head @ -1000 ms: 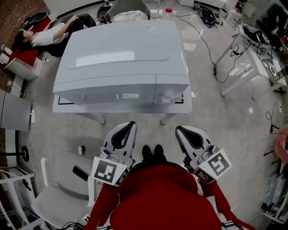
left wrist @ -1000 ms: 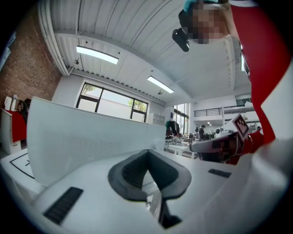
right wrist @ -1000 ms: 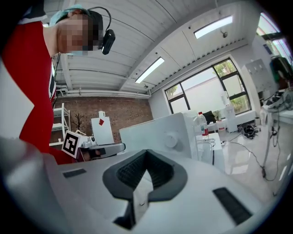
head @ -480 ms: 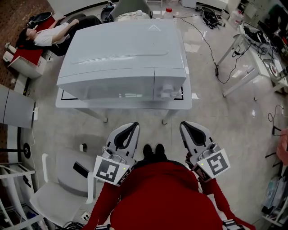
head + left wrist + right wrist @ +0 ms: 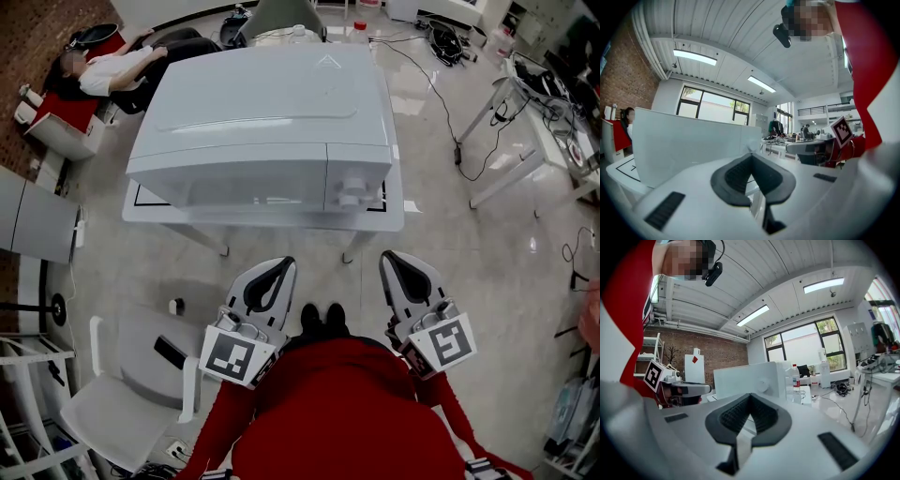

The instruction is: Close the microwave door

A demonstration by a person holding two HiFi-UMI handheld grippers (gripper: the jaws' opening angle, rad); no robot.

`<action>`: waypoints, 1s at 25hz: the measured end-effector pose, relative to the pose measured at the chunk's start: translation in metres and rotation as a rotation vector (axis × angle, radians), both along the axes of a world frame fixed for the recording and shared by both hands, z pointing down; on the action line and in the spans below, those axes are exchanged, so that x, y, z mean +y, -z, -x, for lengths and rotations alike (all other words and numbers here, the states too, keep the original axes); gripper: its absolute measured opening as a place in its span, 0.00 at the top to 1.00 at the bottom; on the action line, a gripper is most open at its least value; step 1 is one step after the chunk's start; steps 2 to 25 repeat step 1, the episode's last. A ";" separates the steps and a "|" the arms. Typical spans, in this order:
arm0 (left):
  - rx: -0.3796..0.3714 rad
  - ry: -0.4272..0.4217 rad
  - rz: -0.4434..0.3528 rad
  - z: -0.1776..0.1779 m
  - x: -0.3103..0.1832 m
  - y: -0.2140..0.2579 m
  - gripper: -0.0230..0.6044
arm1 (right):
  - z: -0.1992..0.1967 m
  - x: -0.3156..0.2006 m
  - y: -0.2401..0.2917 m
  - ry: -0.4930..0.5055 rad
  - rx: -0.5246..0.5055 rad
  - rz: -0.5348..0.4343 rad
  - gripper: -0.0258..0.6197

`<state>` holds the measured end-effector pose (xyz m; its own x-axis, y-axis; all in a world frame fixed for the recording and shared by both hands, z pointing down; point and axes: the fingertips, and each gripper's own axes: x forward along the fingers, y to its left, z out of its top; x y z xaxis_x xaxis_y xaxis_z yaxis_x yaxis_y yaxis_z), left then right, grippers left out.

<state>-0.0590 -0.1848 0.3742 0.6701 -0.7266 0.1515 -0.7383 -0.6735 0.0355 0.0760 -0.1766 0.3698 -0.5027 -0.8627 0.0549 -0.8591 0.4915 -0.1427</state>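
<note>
Microwave, large pale-grey box-shaped: stands on the white worktop at 12 o'clock from the person, well apart from both grippers.

Door: flush with the front, as it was a second ago. Only the view has drifted a little. The closing looks done.

Interior: hidden, contents cannot be told.

Left gripper at 7 o'clock, right gripper at 5 o'clock: jaws together, nothing between them, both held low by the body.

Red-capped clear plastic bottle: behind the microwave.

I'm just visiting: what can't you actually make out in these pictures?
Microwave inside: head view, its front covers it.
Knob markings: head view, too small.
Bottle label: right gripper view, too small to read.
Hands on left gripper and right gripper: head view, hidden beneath them.
</note>
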 end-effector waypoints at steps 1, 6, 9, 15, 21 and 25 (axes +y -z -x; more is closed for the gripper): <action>-0.010 0.009 0.009 0.001 0.000 -0.001 0.95 | 0.001 0.000 0.000 -0.002 -0.002 -0.001 0.94; -0.010 0.009 0.009 0.001 0.000 -0.001 0.95 | 0.001 0.000 0.000 -0.002 -0.002 -0.001 0.94; -0.010 0.009 0.009 0.001 0.000 -0.001 0.95 | 0.001 0.000 0.000 -0.002 -0.002 -0.001 0.94; -0.010 0.009 0.009 0.001 0.000 -0.001 0.95 | 0.001 0.000 0.000 -0.002 -0.002 -0.001 0.94; -0.010 0.009 0.009 0.001 0.000 -0.001 0.95 | 0.001 0.000 0.000 -0.002 -0.002 -0.001 0.94; -0.010 0.009 0.009 0.001 0.000 -0.001 0.95 | 0.001 0.000 0.000 -0.002 -0.002 -0.001 0.94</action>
